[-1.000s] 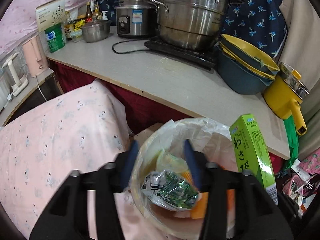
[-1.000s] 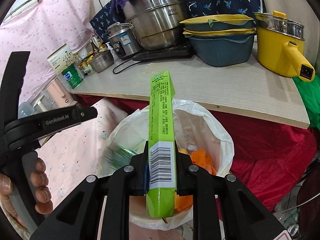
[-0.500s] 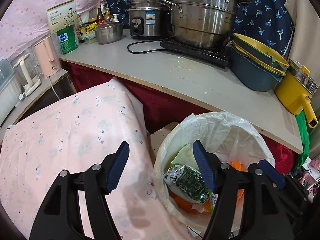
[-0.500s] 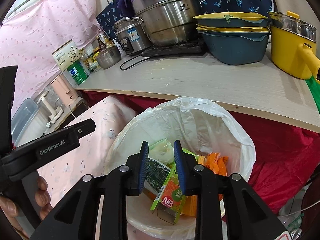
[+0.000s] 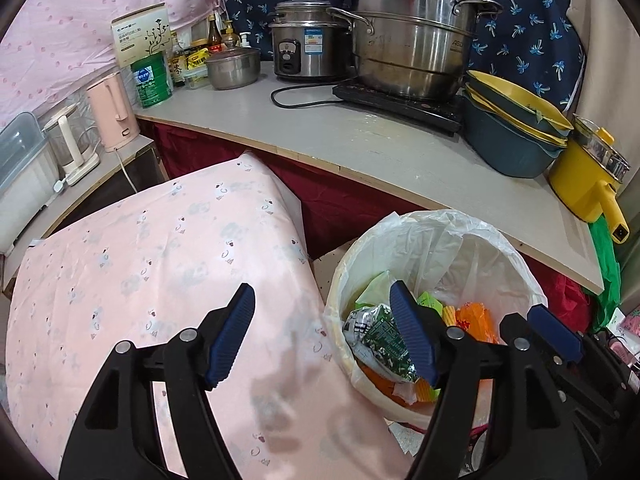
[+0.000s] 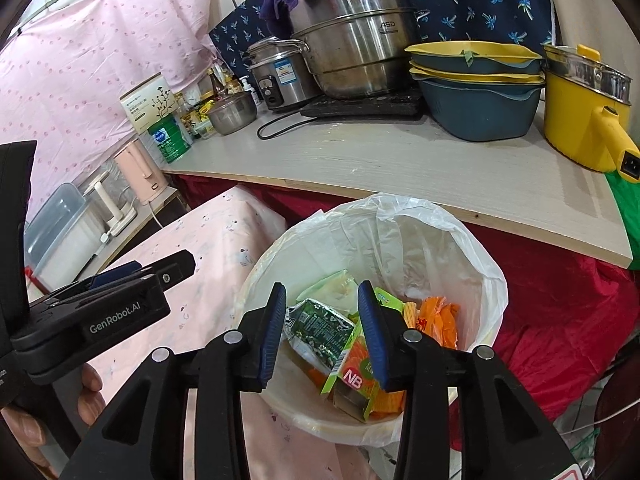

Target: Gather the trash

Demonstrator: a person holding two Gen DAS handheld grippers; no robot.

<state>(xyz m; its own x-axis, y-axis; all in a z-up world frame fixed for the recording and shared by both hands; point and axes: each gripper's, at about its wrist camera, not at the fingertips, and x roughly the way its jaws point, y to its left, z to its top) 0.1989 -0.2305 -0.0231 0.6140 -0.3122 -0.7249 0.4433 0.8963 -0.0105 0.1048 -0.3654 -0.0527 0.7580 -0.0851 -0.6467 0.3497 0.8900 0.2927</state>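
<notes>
Right gripper [image 6: 322, 330] hangs above the trash bin [image 6: 472, 240], jaws parting, nothing pinched between the pads. Below it in the bag-lined bin: green carton [image 6: 352, 368] tilted on end, crumpled dark-green wrapper [image 6: 320, 326] beside it, orange wrappers [image 6: 438, 316] towards the far side. Left gripper [image 5: 320, 336] jaws wide and empty, one finger over the pink cloth [image 5: 160, 248], the other over the bin's near edge. Counter [image 6: 400, 160] behind holds pots and bowls.
</notes>
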